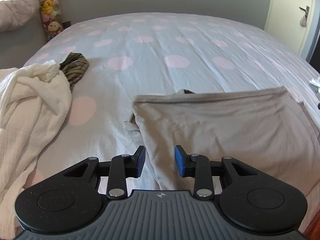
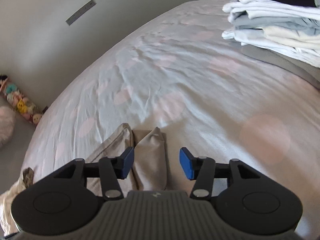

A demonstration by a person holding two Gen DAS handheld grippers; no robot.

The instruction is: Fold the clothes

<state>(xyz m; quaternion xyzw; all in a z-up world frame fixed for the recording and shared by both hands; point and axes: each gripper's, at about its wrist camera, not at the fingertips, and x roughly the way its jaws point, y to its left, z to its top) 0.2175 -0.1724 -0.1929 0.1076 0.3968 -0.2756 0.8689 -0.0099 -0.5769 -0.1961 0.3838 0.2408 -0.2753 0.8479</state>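
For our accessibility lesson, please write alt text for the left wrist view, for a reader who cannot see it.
A black two-finger left gripper with blue pads, jaws open, hovers over a folded beige-grey garment on a pale bedspread with pink dots. At left lie a crumpled cream cloth and a striped brown garment.

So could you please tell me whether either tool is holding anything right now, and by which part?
Nothing is held: the left tool and right tool hang open over the folded beige cotton garment.
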